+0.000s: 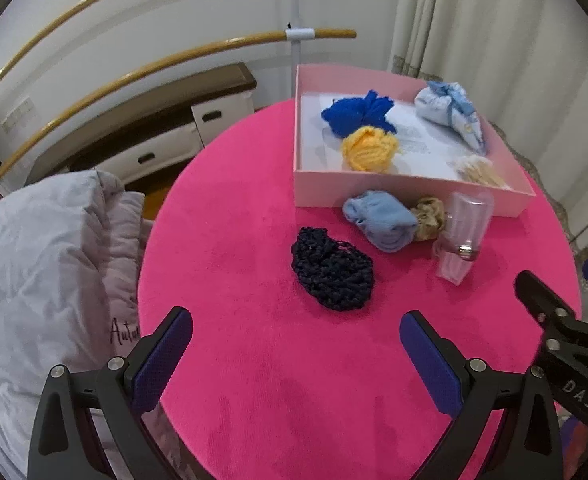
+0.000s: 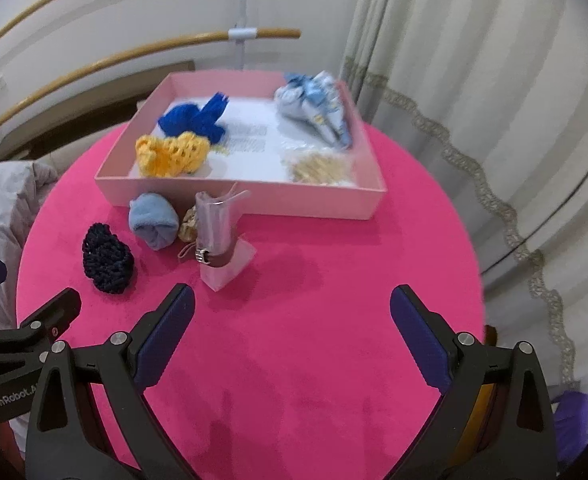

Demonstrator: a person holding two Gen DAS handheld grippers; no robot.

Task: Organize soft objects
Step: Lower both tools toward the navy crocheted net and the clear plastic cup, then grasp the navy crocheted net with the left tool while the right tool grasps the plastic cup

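A pink box (image 1: 317, 196) (image 2: 254, 200) stands at the far side of the round pink table (image 1: 254, 320) (image 2: 313, 320). In it lie a blue knit (image 1: 357, 112) (image 2: 194, 118), a yellow knit (image 1: 369, 148) (image 2: 170, 154), a pale blue cloth bundle (image 1: 449, 112) (image 2: 313, 104) and a beige piece (image 1: 477, 170) (image 2: 317, 168). On the table in front of the box lie a dark navy knit (image 1: 333, 276) (image 2: 108, 258), a light blue sock roll (image 1: 381, 216) (image 2: 154, 220) and a beige scrunchie (image 1: 427, 218) (image 2: 188, 226). My left gripper (image 1: 295, 334) is open and empty, short of the navy knit. My right gripper (image 2: 292, 310) is open and empty.
A clear plastic packet with a ring band (image 1: 463, 236) (image 2: 218, 240) stands beside the scrunchie. A grey quilt (image 1: 42, 260) lies left of the table. Curtains (image 2: 473, 80) hang at the right. Drawers (image 1: 154, 148) and wooden rails (image 1: 134, 76) are behind.
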